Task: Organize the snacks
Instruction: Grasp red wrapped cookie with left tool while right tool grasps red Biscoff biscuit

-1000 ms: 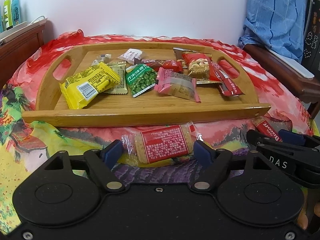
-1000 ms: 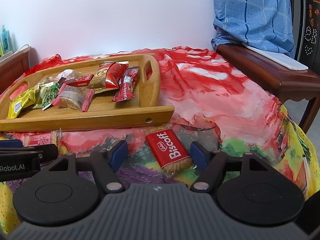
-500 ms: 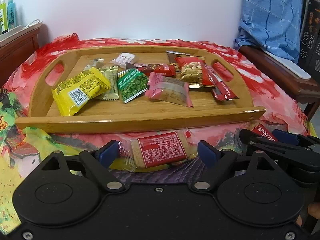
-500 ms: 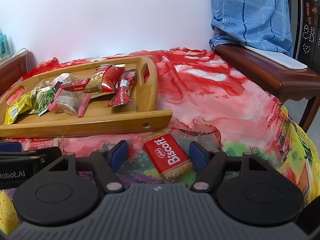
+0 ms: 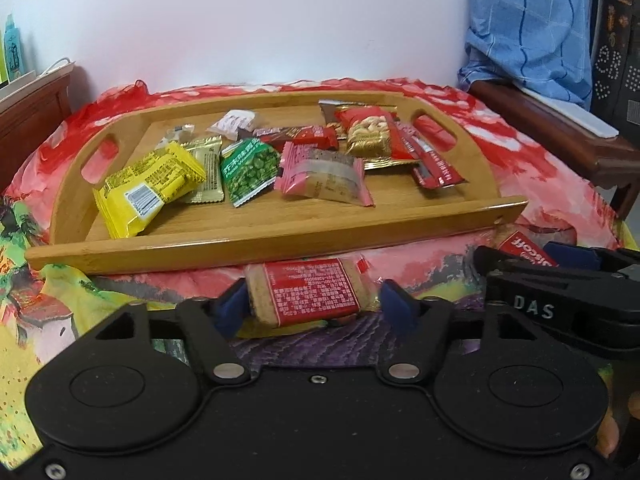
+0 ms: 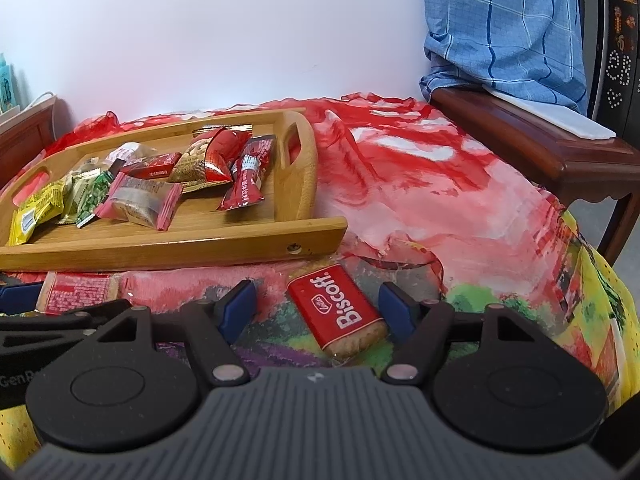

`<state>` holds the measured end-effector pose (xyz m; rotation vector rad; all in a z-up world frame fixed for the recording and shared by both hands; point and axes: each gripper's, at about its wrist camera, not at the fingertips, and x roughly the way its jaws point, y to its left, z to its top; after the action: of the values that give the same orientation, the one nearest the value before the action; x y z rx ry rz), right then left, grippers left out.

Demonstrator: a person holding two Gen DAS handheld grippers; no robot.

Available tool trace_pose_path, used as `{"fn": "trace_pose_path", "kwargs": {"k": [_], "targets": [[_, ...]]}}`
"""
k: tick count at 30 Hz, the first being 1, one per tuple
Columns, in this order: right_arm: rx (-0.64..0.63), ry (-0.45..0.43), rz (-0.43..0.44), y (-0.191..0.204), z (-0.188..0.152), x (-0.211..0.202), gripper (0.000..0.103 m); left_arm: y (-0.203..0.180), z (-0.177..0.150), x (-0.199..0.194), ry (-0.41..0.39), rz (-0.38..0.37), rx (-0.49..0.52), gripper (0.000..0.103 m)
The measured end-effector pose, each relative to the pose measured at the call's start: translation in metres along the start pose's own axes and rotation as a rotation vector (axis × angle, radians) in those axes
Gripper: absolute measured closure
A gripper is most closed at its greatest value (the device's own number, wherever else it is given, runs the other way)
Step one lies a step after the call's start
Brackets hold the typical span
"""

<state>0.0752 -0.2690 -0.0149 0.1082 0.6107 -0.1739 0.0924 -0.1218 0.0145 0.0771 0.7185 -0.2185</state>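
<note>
A red-labelled biscuit packet point(image 5: 310, 292) lies on the cloth just in front of the bamboo tray point(image 5: 256, 240). My left gripper point(image 5: 312, 306) is open, with its blue pads on either side of the packet, close to its ends. A red Biscoff packet point(image 6: 340, 310) lies between the open pads of my right gripper point(image 6: 318, 308), which do not touch it. The Biscoff packet also shows in the left wrist view point(image 5: 524, 246). The tray holds several snack packets, among them a yellow one point(image 5: 148, 188), a green one point(image 5: 250, 170) and a pink one point(image 5: 326, 178).
A colourful red cloth point(image 6: 420, 184) covers the surface. A dark wooden armrest point(image 6: 532, 140) with a blue checked cloth point(image 6: 504, 20) stands at the right. A wooden cabinet point(image 5: 28, 108) stands at the far left. A white wall is behind.
Both grippers have moved forward and lower around their packets. The left gripper's pads have narrowed towards the biscuit packet. The tray's contents have not moved.
</note>
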Motion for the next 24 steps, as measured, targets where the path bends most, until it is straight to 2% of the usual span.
{"fn": "trace_pose_path", "kwargs": {"k": [2,3,8,15,17,24], "targets": [[-0.001,0.001,0.001,0.000,0.000,0.000,0.027,0.000,0.000,-0.004,-0.007,-0.003,0.004,0.050],[-0.001,0.000,0.002,0.001,0.000,-0.001,0.030,0.001,0.001,-0.006,-0.010,-0.003,0.006,0.059],[-0.010,-0.010,0.011,0.002,-0.001,-0.003,0.039,0.004,0.003,-0.013,-0.020,-0.012,-0.003,0.068],[-0.006,-0.025,0.025,0.002,-0.002,-0.008,0.053,0.010,0.004,-0.025,-0.034,-0.017,-0.021,0.078],[0.001,-0.033,0.032,0.001,-0.002,-0.009,0.062,0.013,0.004,-0.029,-0.039,-0.012,-0.026,0.080],[-0.028,-0.054,0.096,0.008,-0.004,-0.016,0.070,0.026,0.003,-0.045,-0.045,-0.003,-0.056,0.087]]}}
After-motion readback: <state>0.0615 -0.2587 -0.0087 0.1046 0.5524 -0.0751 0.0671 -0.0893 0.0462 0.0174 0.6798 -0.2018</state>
